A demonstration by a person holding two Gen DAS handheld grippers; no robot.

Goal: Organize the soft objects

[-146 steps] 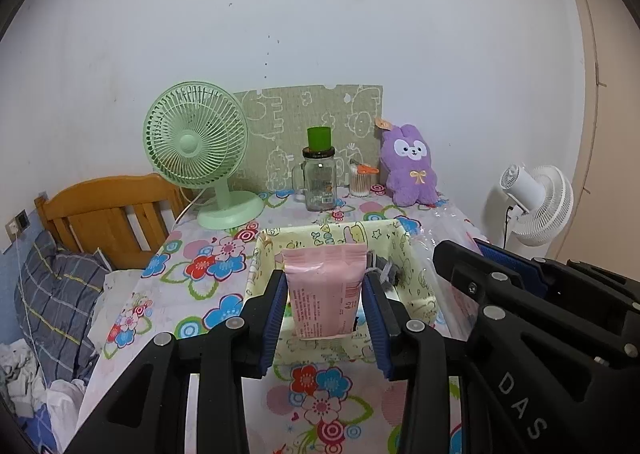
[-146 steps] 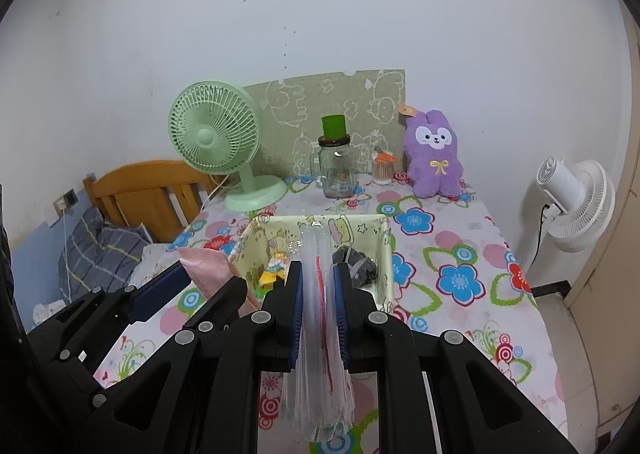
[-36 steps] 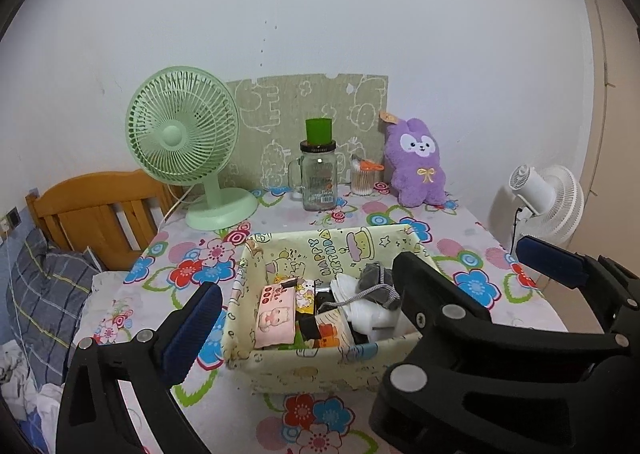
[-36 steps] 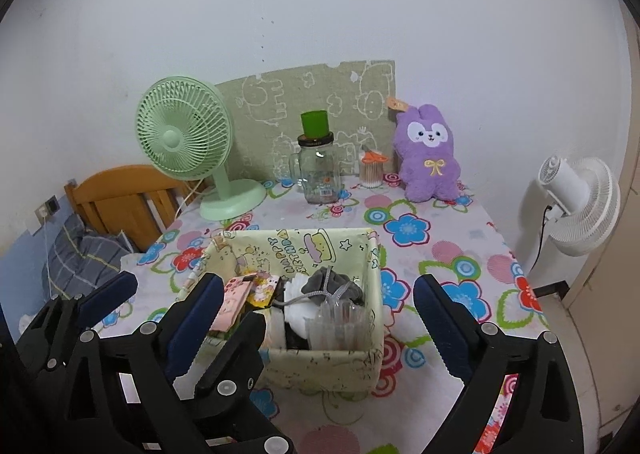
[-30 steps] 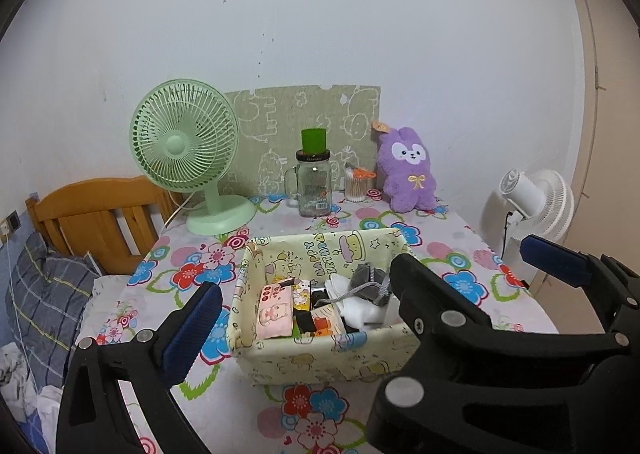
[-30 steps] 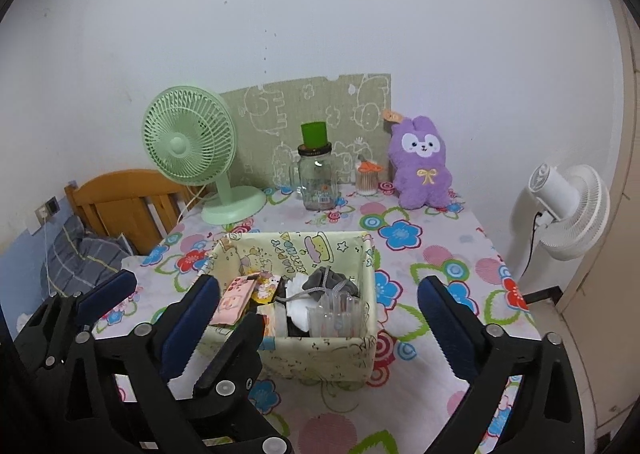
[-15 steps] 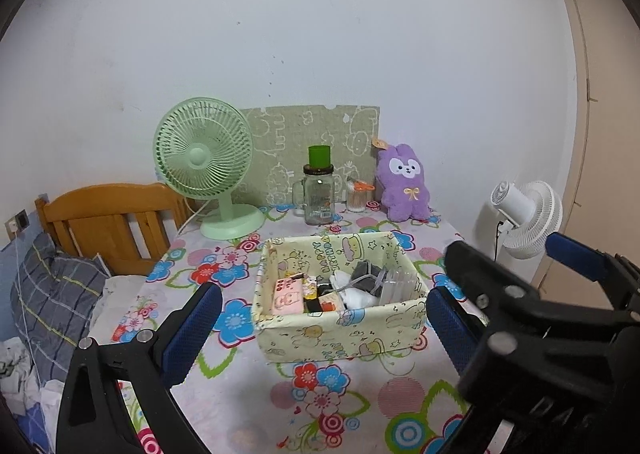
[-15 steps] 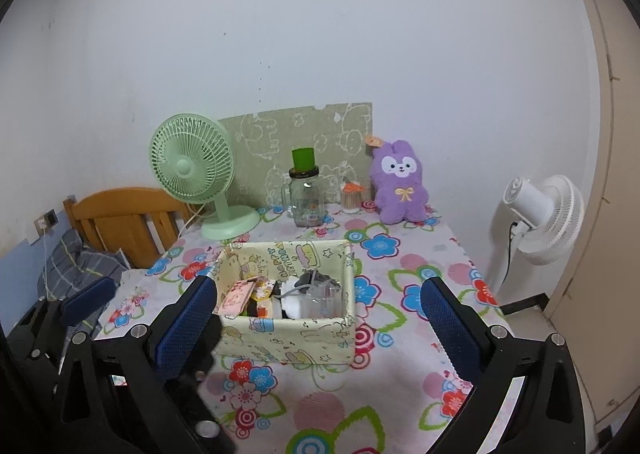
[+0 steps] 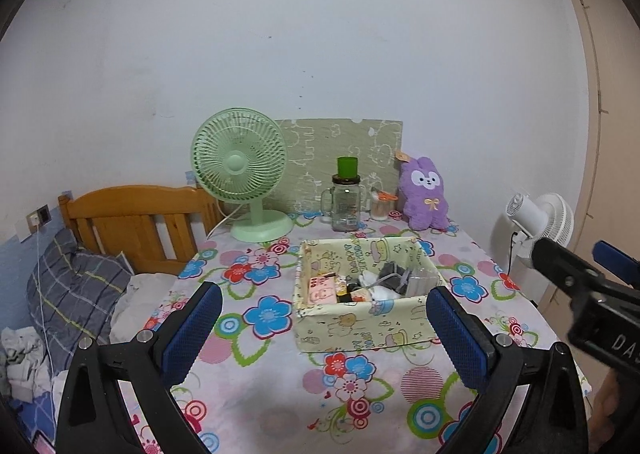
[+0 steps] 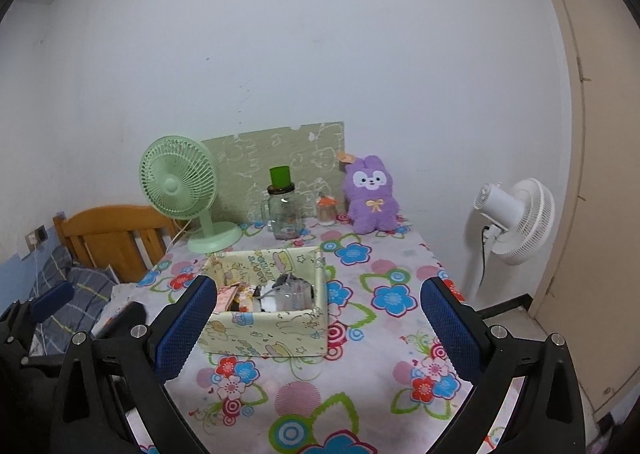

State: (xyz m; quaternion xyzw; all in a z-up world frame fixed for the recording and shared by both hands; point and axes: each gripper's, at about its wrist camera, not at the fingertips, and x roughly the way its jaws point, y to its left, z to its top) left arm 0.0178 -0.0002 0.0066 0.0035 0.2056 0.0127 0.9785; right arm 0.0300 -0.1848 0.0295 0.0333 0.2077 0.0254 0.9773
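A pale yellow fabric basket [image 9: 360, 328] [image 10: 264, 336] sits mid-table on the flowered cloth. Inside lie a pink tissue pack [image 9: 321, 291] [image 10: 225, 296], grey and white socks [image 9: 390, 279] and a clear plastic bag [image 10: 294, 296], among other small items. My left gripper [image 9: 325, 328] hangs open in front of the basket, well back from it, nothing between its blue pads. My right gripper [image 10: 318, 328] is open too, held back and above the table's near end. A purple plush rabbit [image 9: 424, 194] [image 10: 372, 194] stands at the back of the table.
A green desk fan [image 9: 244, 178] [image 10: 184, 194], a glass jar with green lid [image 9: 346, 200] [image 10: 283, 206] and a small cup [image 9: 379, 206] line the back, before a green board [image 10: 280, 162]. A wooden headboard [image 9: 136, 222] and bedding lie left; a white floor fan [image 10: 516, 220] stands right.
Both grippers let go of their loads: the pink tissue pack and the clear bag now lie in the basket. Both have opened wide and pulled back from the table.
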